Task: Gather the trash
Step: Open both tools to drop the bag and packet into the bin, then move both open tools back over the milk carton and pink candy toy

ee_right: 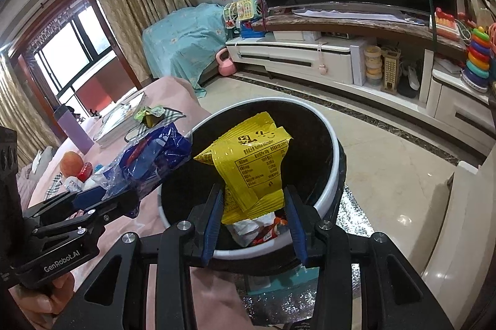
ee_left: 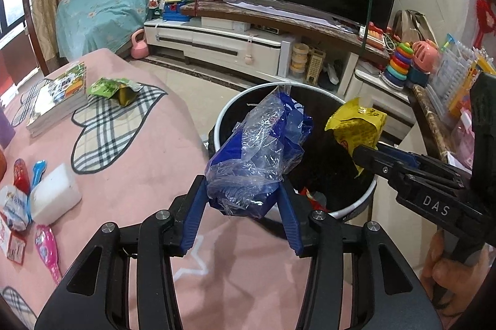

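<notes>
You are holding the crumpled blue-and-clear plastic bag (ee_left: 257,156) in your left hand-held gripper (ee_left: 245,200) at the near rim of the round black white-rimmed trash bin (ee_left: 228,110), while your right hand-held gripper (ee_right: 252,206), gripping the yellow foil snack wrapper (ee_right: 251,162), is hanging nearer, directly over the bin's mouth.

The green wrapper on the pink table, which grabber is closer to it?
Left. The left gripper, holding the blue bag, is on the green wrapper's side. The right gripper is farther off, across the trash bin.
</notes>
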